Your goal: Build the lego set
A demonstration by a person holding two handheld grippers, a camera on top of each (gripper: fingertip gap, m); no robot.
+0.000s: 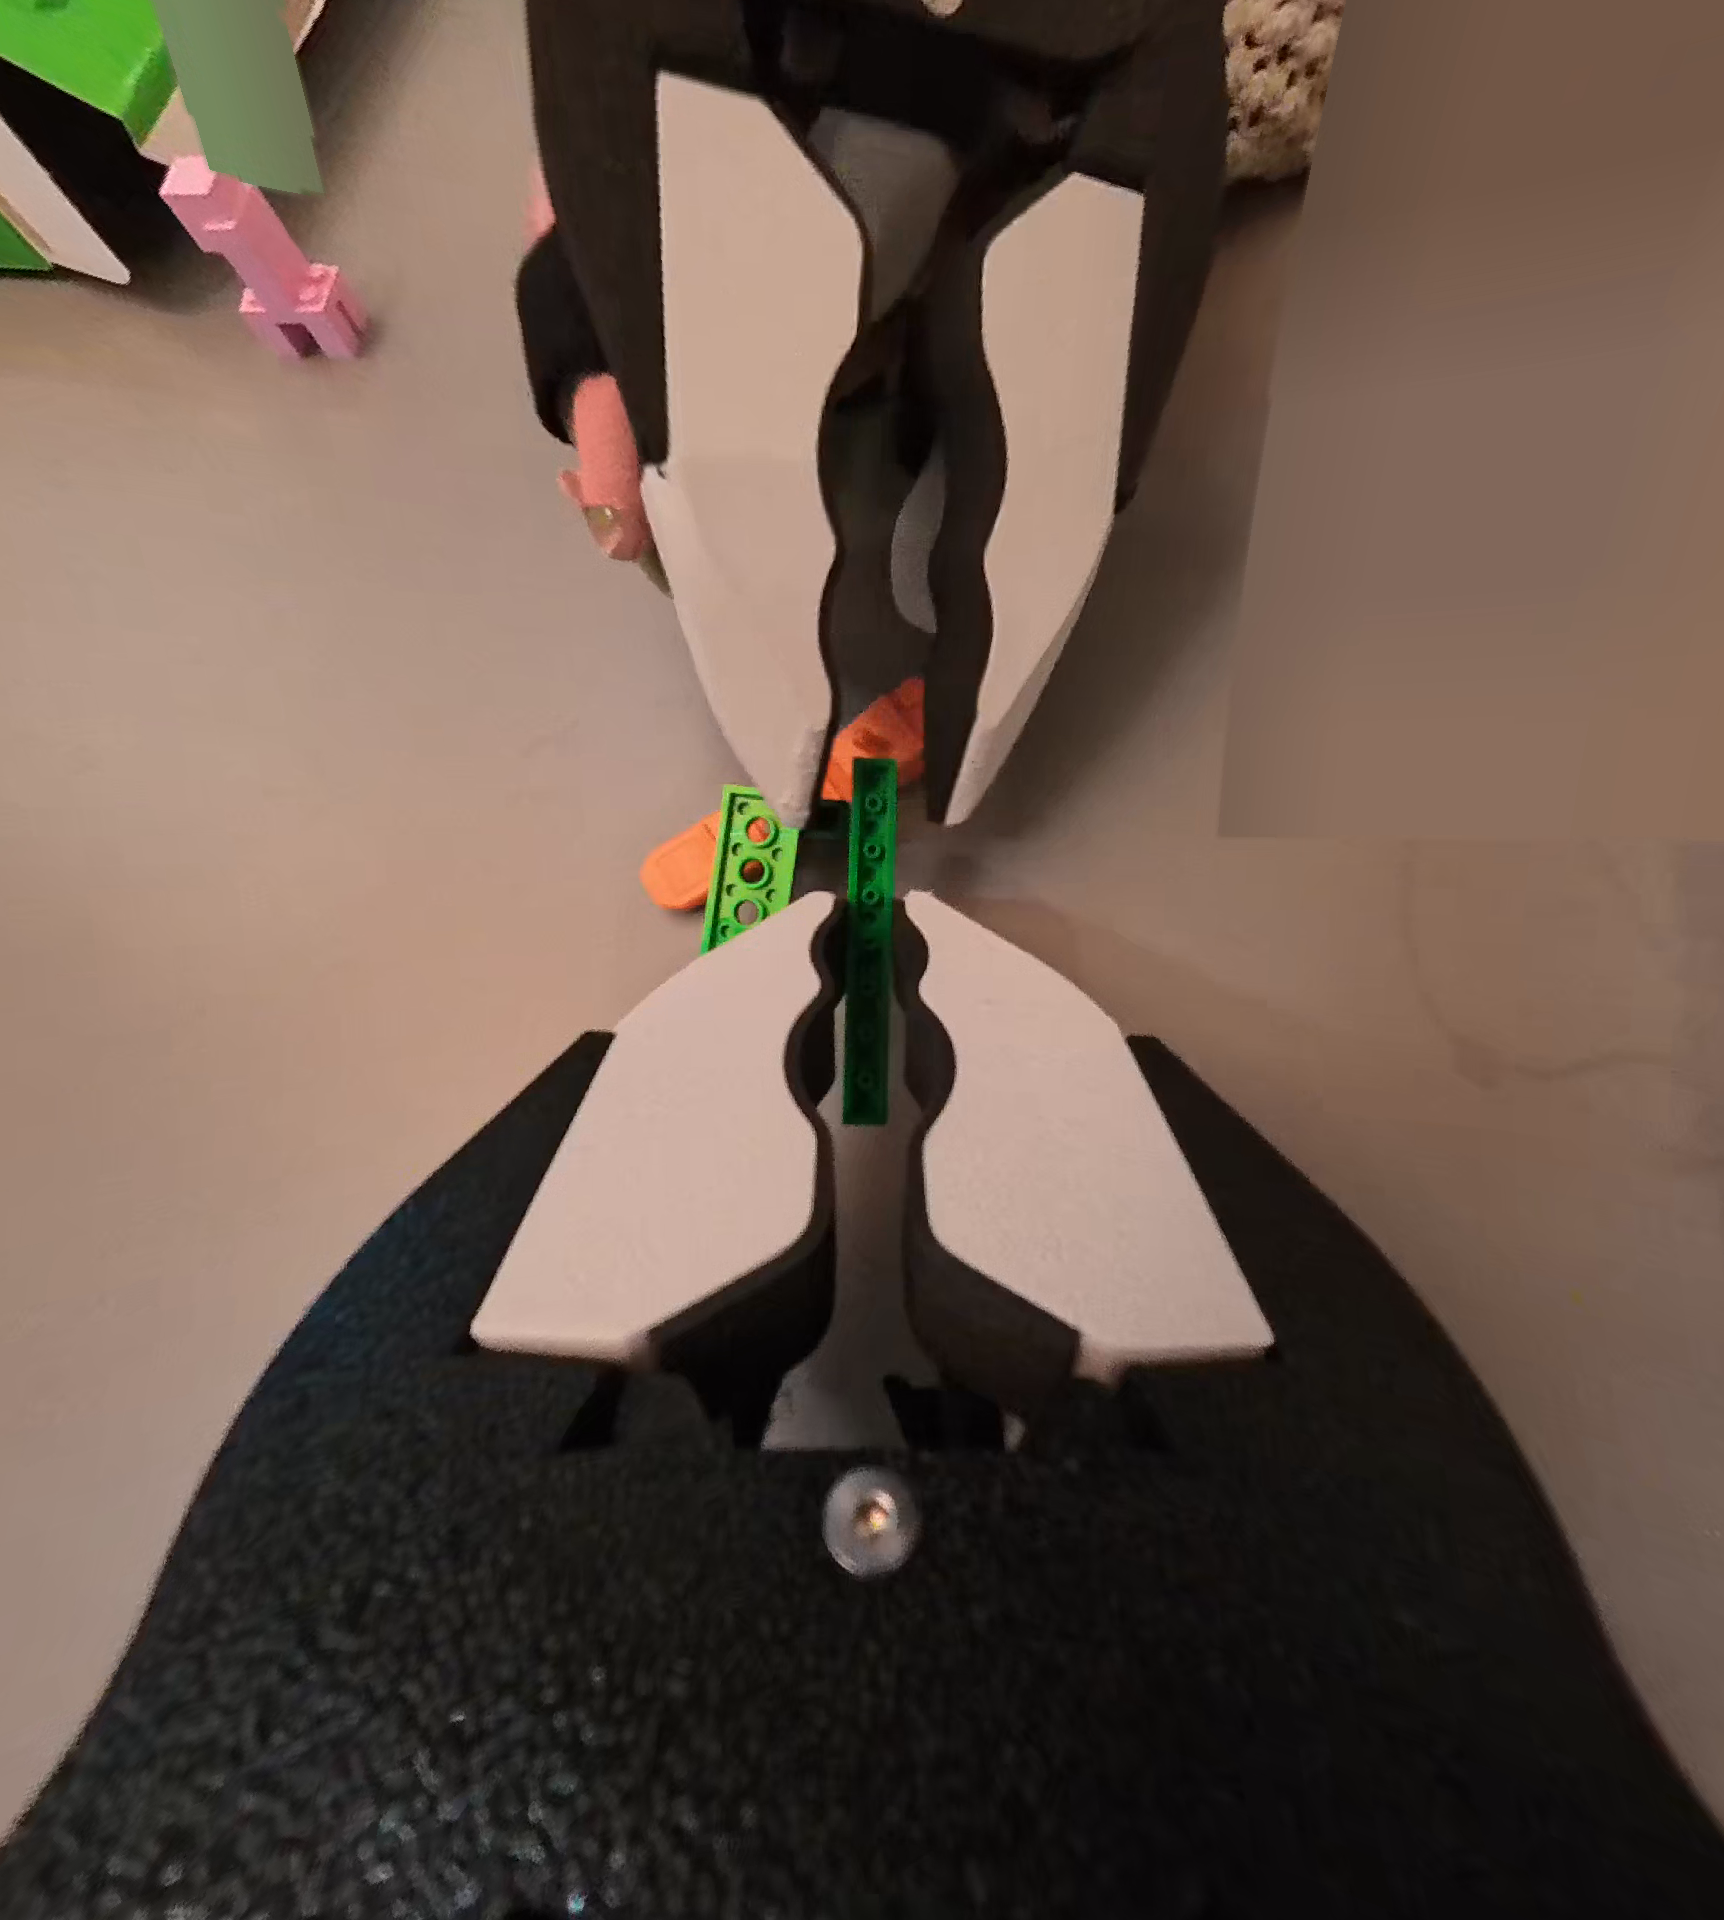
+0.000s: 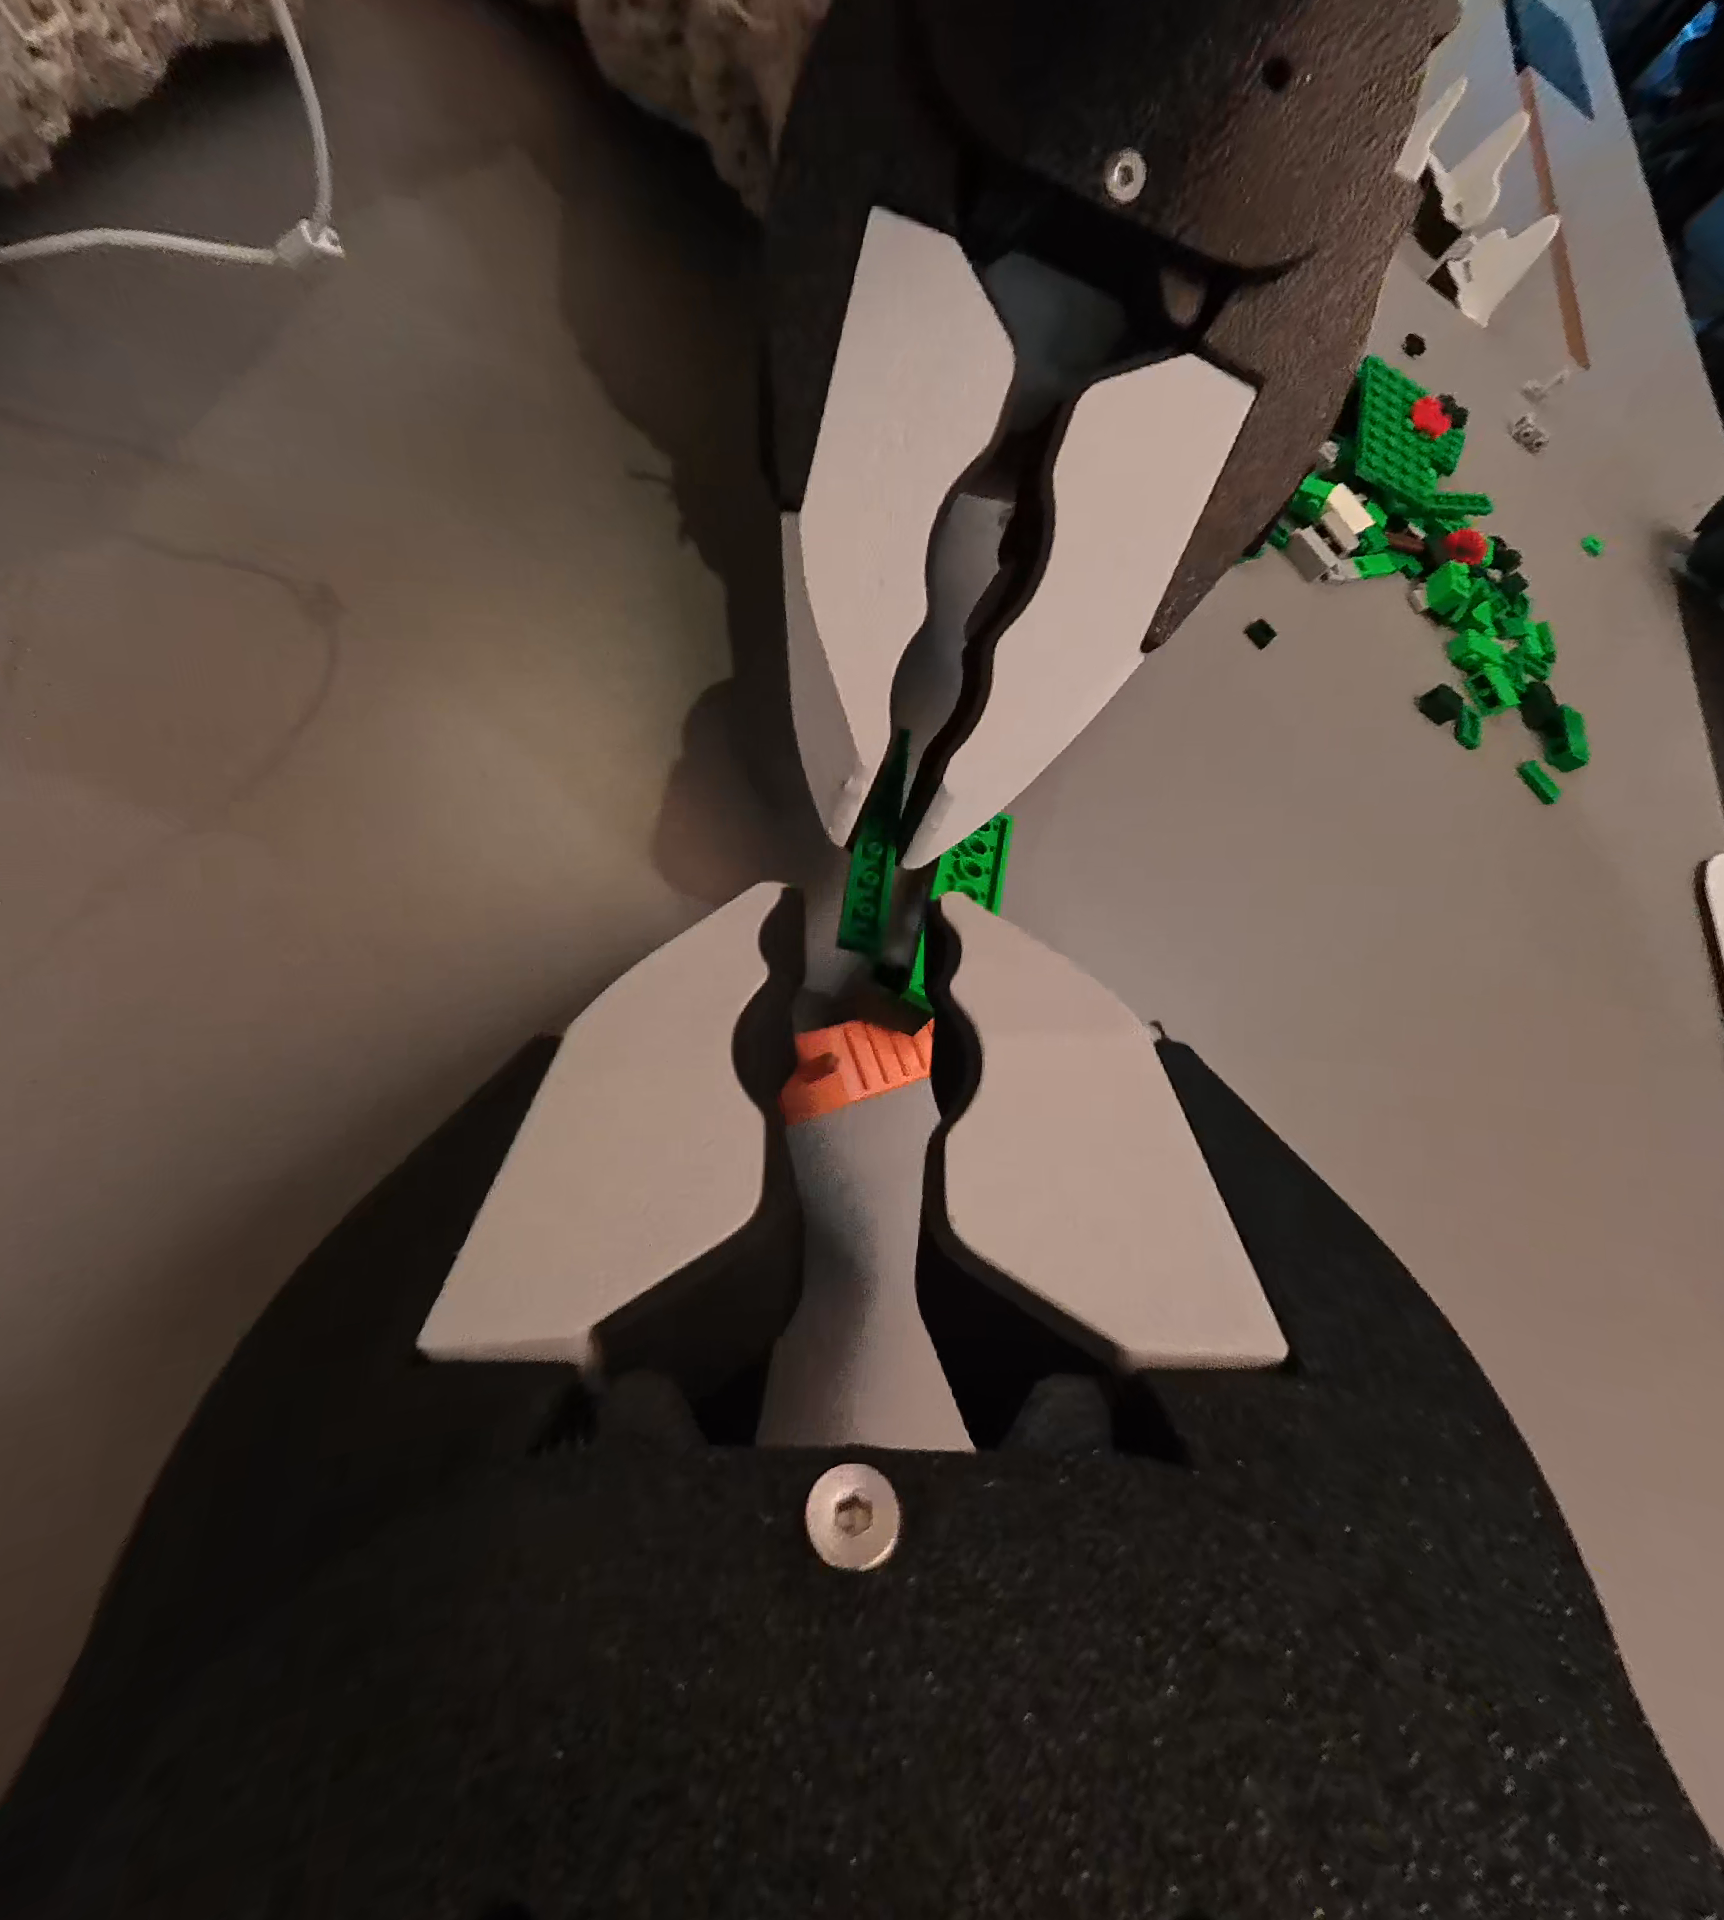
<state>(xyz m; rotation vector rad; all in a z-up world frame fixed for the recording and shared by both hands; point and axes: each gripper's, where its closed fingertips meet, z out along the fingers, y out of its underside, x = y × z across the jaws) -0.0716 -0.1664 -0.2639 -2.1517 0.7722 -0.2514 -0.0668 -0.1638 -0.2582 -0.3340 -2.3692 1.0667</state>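
left gripper (image 1: 868, 914): narrow, pinching dark green plate (image 1: 868, 935).
right gripper (image 2: 863, 904): narrow; grip on bright green plate (image 2: 972, 862) unclear.
risk: plates misalign, thin strip twists out.

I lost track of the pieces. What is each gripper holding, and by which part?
Left gripper: dark green plate, pinched edge-on near its middle. Right gripper: seemingly the light green plate; exact hold unclear.
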